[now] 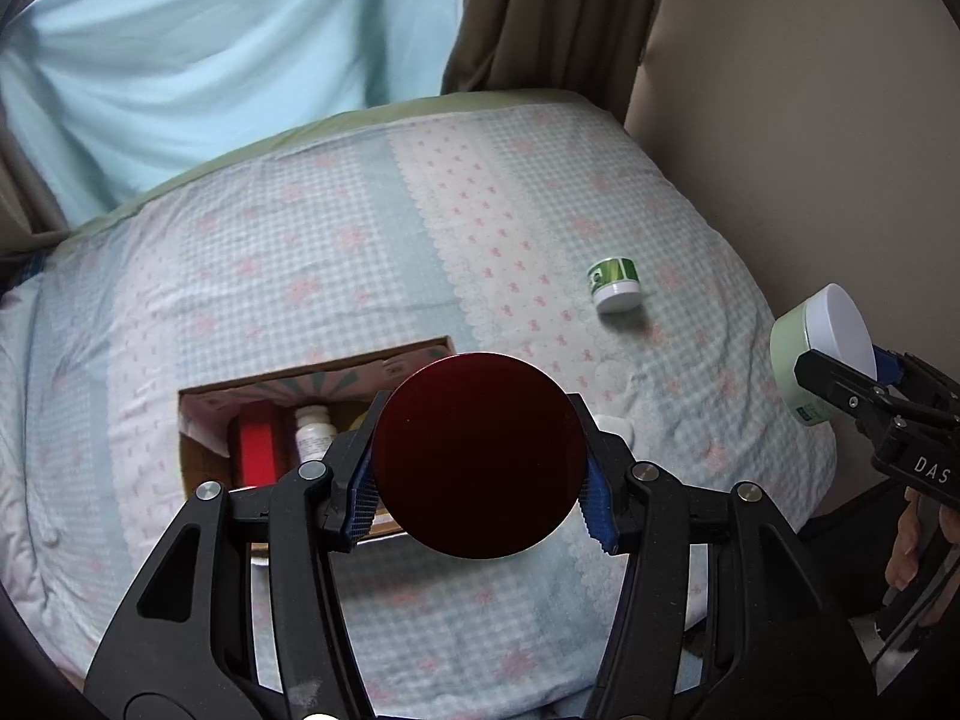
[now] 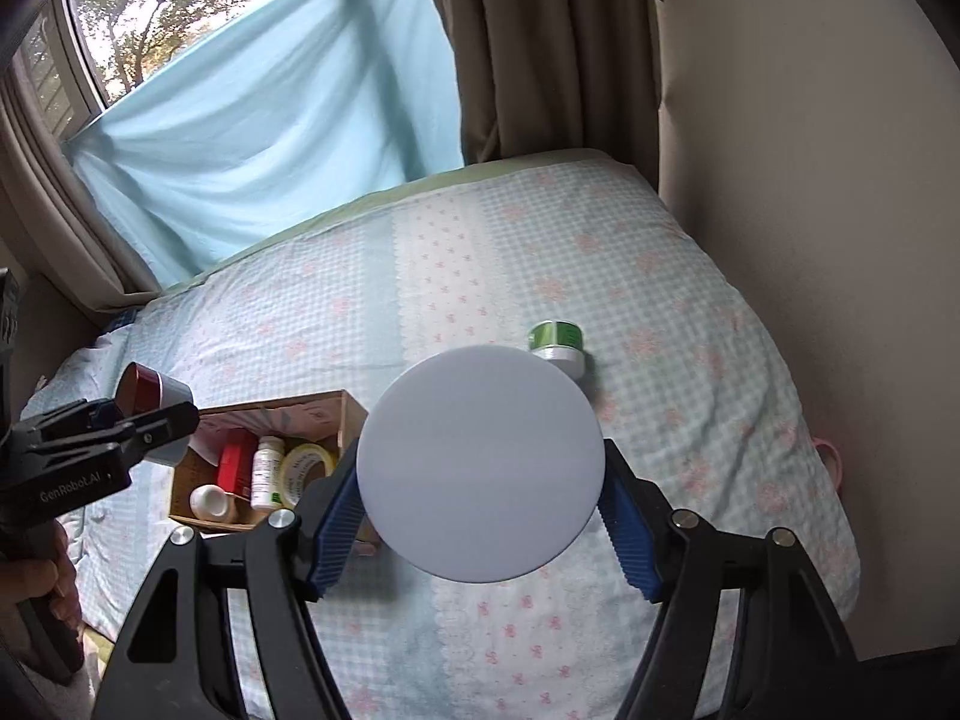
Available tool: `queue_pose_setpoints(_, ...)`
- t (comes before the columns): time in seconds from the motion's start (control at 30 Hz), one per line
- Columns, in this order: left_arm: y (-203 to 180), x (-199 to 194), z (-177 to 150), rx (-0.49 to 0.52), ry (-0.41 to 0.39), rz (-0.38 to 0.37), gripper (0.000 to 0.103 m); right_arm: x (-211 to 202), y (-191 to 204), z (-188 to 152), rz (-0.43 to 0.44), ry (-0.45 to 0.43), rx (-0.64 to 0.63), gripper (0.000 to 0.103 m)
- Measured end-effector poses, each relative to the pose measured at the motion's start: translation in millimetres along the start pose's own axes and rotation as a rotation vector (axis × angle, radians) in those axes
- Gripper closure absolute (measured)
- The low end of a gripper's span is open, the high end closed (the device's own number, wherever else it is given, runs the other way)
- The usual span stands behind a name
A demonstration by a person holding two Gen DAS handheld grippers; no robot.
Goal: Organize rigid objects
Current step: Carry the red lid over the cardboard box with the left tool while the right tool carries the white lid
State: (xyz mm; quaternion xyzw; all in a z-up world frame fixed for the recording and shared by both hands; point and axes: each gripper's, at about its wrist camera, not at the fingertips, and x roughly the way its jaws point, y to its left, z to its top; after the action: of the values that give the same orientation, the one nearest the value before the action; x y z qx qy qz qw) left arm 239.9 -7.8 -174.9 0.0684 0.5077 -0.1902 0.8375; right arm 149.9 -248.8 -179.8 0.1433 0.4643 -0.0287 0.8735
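In your right camera, at the left edge, your left gripper (image 2: 157,414) says "GenRobot.AI" and its fingers are clamped on a jar with a dark red lid (image 2: 147,396). Just right of it, lower left, sits an open cardboard box (image 2: 351,414) with a red box (image 2: 235,463), a white bottle (image 2: 267,471) and a tape roll (image 2: 307,465) inside. In the middle, your right gripper (image 2: 480,495) pinches a jar with a white lid (image 2: 480,465). Up and right, a small green tub (image 2: 557,347) lies alone on the bed (image 2: 690,360). In your left camera, the right gripper reads "DAS".
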Motion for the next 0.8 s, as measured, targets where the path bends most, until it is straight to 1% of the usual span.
queue_pose_setpoints(0.13,43,-3,-13,-0.061,-0.010,0.046,0.052,16,46,16,0.072,0.035,-0.059,0.035)
queue_pose_setpoints(0.23,74,3,-28,-0.118,0.002,0.053,0.052,35,78,27,0.121,0.068,-0.099,0.035)
queue_pose_setpoints(0.3,91,12,-37,-0.147,0.025,0.055,0.052,49,97,30,0.144,0.095,-0.127,0.035)
queue_pose_setpoints(0.4,111,30,-50,-0.173,0.068,0.070,0.052,76,123,33,0.168,0.165,-0.169,0.035)
queue_pose_setpoints(0.53,134,58,-58,-0.212,0.120,0.072,0.052,115,150,33,0.196,0.267,-0.203,0.035)
queue_pose_setpoints(0.67,151,86,-62,-0.257,0.162,0.073,0.052,157,173,30,0.206,0.374,-0.228,0.035)
queue_pose_setpoints(0.8,168,119,-67,-0.297,0.228,0.062,0.052,205,191,23,0.206,0.496,-0.227,0.035)
